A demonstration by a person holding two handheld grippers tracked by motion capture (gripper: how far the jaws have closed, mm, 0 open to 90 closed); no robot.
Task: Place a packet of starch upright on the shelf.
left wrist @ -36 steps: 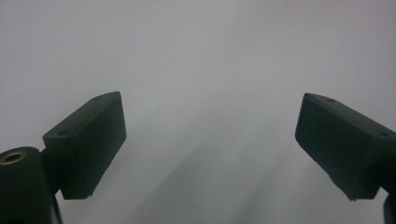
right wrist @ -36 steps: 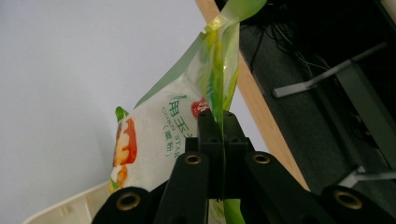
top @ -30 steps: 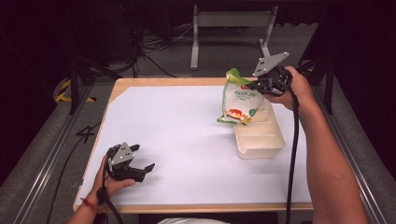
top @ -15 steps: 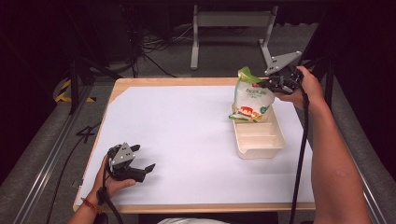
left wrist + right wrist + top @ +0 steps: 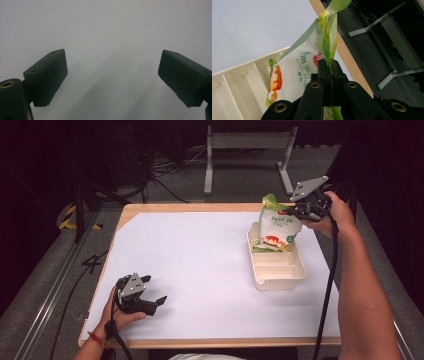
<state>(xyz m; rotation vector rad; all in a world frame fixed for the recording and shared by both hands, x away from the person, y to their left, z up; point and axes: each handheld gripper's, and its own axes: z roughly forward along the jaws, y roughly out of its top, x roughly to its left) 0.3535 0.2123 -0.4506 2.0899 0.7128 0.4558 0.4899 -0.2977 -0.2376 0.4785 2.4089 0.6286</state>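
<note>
- I see the table (image 5: 200,270) covered by a white sheet, its wooden edge showing along the far side and the near side; the whole left and middle of the sheet lies bare, so there is wide room to move there.
- My left gripper (image 5: 150,301) rests near the front left corner of the table, just inside the near edge. In the left gripper view its jaws stand wide apart with nothing between them, only white sheet ahead.
- Toward the right, a cream tray (image 5: 280,277) with divided compartments sits on the sheet, close to the right edge and well apart from the left gripper.
- My right gripper (image 5: 296,212) is above the far end of the tray, close to the table's far right corner. Its jaws are pressed tight together on the side seam of a bag (image 5: 276,227).
- The bag (image 5: 294,72) is white and green with orange printing and lettering. It hangs upright and crumpled from the grip, its bottom down at the far compartment of the tray (image 5: 242,82); I cannot tell whether it touches the tray floor.
</note>
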